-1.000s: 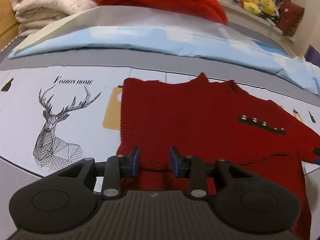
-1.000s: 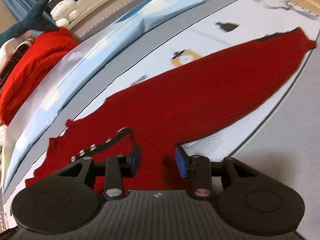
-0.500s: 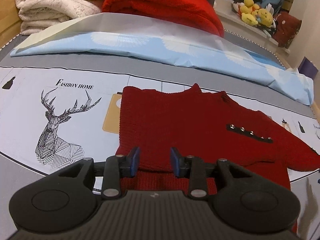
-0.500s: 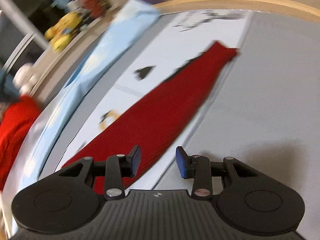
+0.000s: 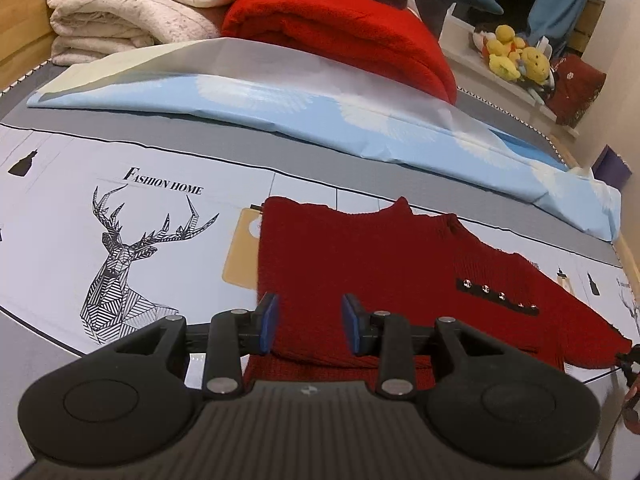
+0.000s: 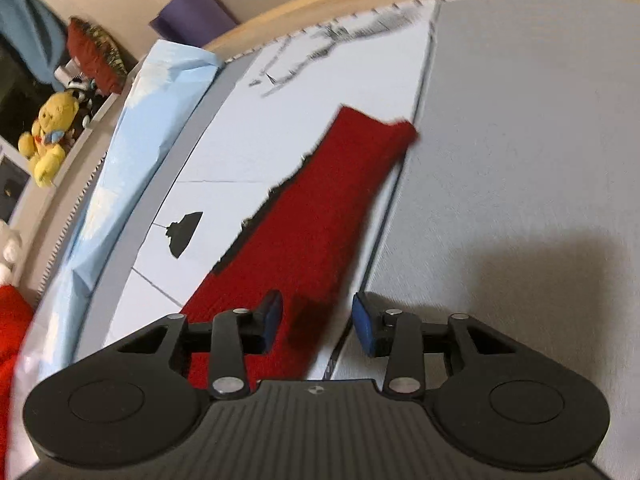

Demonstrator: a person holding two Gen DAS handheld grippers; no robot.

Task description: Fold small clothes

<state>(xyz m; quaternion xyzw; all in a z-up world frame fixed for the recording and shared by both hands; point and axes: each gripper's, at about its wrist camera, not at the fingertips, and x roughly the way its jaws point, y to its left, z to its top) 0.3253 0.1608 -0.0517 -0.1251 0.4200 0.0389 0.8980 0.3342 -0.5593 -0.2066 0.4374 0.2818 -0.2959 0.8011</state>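
A small red knit sweater lies flat on a printed white mat, with a dark strip of studs on its right part. My left gripper is open and empty, hovering over the sweater's near left hem. In the right wrist view the sweater's right sleeve stretches away to its cuff. My right gripper is open and empty, over the sleeve's near part. A bit of the right gripper shows at the left wrist view's right edge.
A folded light-blue sheet lies behind the sweater. A red blanket and cream towels are stacked at the back. Yellow plush toys sit on a shelf at right. Grey bed surface lies right of the sleeve.
The right gripper has swung from the sweater's body out along the right sleeve toward the cuff. The left gripper has risen and drawn back slightly. Both stay open.
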